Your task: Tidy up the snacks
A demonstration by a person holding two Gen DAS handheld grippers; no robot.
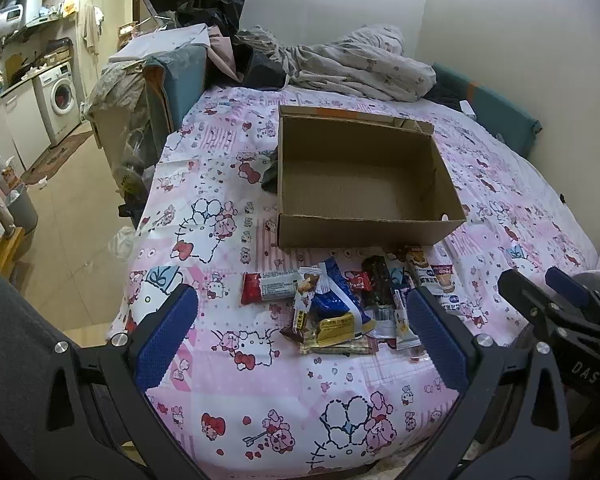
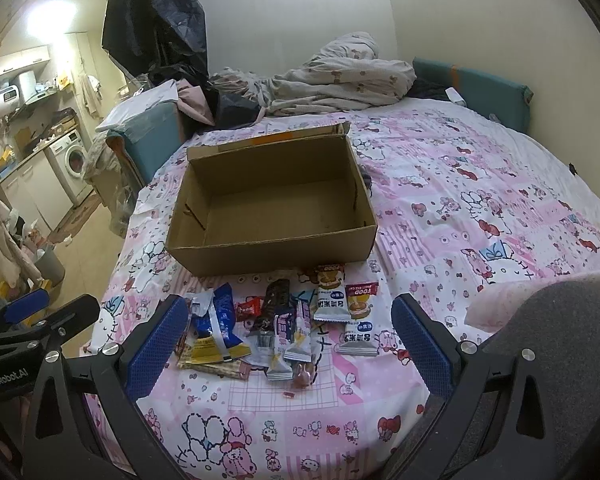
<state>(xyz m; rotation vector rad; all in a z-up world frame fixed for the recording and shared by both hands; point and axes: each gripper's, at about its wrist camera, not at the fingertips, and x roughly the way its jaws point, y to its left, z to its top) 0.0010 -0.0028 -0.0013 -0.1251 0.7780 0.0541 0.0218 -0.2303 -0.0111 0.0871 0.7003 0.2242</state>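
while both grippers hover wide open and empty, the snacks wait beside the box.

snack pile (image 1: 340, 304) lies on the bedsheet (image 1: 260, 392) just in front of the empty cardboard box (image 1: 356, 176), ahead of and between the jaws of the left gripper (image 1: 300, 332) and right gripper (image 2: 288, 332); most packets run lengthwise toward the box.

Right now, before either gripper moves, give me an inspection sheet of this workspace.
Surface: pink cartoon-print bedsheet, snacks and box resting on it.
Job's things: open brown cardboard box, nothing inside; pile of wrapped snack packets loose in front of it.
Clutter: crumpled grey blanket behind the box.
Grippers: left gripper and right gripper both open, holding nothing.
Cables: nothing seen.
Surroundings: white washing machine at far left.
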